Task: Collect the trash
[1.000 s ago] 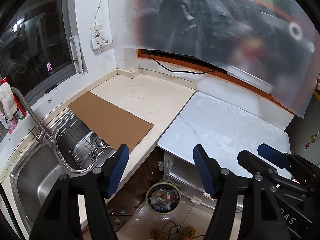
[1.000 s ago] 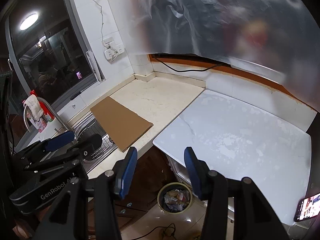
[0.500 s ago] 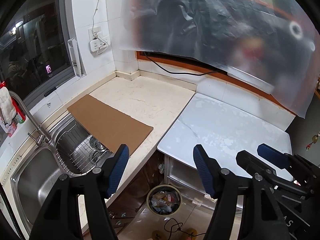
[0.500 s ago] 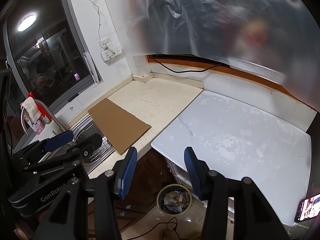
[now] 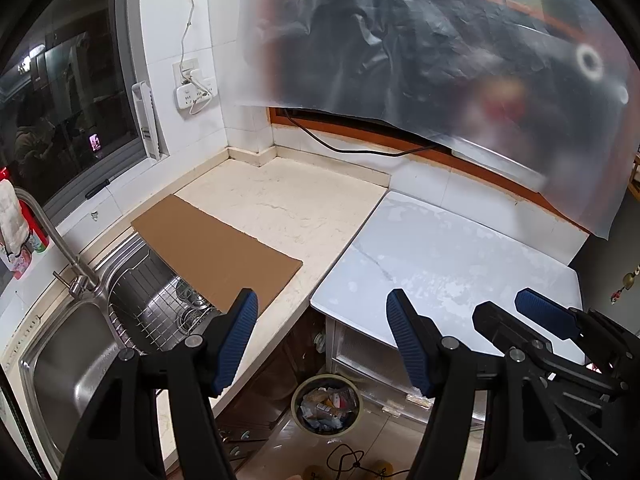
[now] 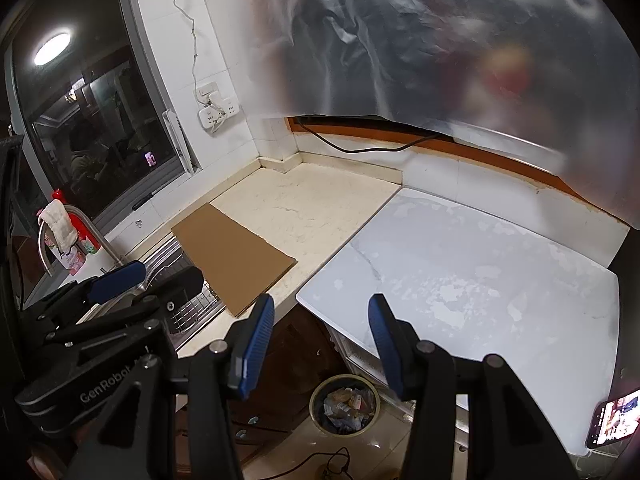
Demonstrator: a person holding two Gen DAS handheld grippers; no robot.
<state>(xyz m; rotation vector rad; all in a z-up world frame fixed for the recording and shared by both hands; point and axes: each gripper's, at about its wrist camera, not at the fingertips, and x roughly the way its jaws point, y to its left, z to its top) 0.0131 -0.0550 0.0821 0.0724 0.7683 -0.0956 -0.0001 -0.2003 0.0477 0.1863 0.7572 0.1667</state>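
Observation:
A round trash bin (image 5: 326, 405) full of wrappers stands on the floor below the counter edge; it also shows in the right wrist view (image 6: 345, 405). My left gripper (image 5: 322, 334) is open and empty, high above the bin. My right gripper (image 6: 321, 338) is open and empty, also above the bin. The right gripper's fingers (image 5: 540, 314) show at the right of the left wrist view, and the left gripper's fingers (image 6: 116, 278) at the left of the right wrist view. No loose trash shows on the counters.
A brown cardboard sheet (image 5: 216, 254) lies on the beige counter (image 5: 288, 204), overhanging the steel sink (image 5: 68, 364) with its wire rack (image 5: 160, 304). A white tabletop (image 5: 444, 264) is at the right. A phone (image 6: 614, 416) lies on its near right corner. Cables lie on the floor.
Both grippers have drawn back and up slightly; the counter and bin sit a little lower and farther in view. Both stay open and empty.

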